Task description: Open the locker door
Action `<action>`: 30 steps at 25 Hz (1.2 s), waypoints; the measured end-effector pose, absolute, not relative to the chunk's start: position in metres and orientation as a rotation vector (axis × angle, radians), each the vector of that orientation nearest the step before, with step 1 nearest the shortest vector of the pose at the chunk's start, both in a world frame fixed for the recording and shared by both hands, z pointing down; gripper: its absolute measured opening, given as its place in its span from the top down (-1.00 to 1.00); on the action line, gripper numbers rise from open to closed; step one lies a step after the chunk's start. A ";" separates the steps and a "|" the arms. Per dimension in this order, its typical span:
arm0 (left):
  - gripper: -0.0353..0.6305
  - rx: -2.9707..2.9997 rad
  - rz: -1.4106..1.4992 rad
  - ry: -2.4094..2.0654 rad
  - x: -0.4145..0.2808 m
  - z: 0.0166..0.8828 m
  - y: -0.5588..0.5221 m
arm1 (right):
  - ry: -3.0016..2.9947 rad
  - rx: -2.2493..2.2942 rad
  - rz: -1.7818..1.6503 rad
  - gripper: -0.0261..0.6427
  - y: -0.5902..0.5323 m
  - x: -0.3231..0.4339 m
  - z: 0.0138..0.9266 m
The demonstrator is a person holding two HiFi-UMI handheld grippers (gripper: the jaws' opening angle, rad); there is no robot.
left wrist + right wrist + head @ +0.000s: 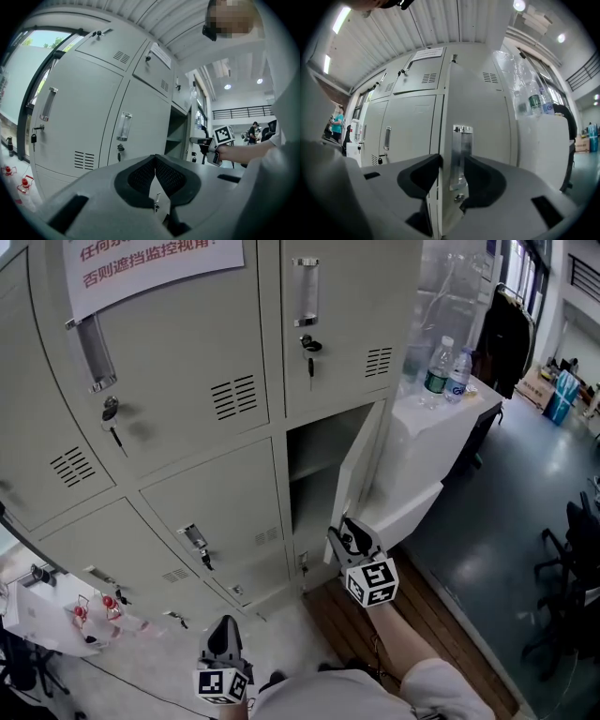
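- At 12 o'clock from the right claw (452,161), the door (480,108) has its upright edge clamped between the jaws (door already half swung out).
- Farther off, at the door's 7 o'clock, the left claw (155,159) has jaws together, empty.

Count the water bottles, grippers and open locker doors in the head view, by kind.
water bottles: 2
grippers, left gripper and right gripper: 2
open locker door: 1
Total: 5
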State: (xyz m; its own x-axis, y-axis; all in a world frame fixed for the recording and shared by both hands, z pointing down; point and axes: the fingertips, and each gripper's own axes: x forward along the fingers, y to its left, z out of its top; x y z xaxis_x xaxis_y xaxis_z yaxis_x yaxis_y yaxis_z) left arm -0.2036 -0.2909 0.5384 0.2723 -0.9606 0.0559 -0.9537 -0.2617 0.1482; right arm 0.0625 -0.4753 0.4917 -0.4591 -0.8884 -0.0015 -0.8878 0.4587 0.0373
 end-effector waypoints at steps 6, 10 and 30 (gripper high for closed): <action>0.86 2.428 -0.055 -1.739 -0.186 0.537 -0.295 | -2.634 1.694 -0.033 0.44 -0.460 0.088 0.492; 0.86 2.471 -0.027 -1.686 -0.173 0.537 -0.298 | -2.604 1.742 -0.035 0.43 -0.450 0.105 0.493; 0.87 2.599 0.000 -1.483 -0.107 0.536 -0.305 | -2.233 2.224 -0.035 0.82 -0.402 0.265 0.494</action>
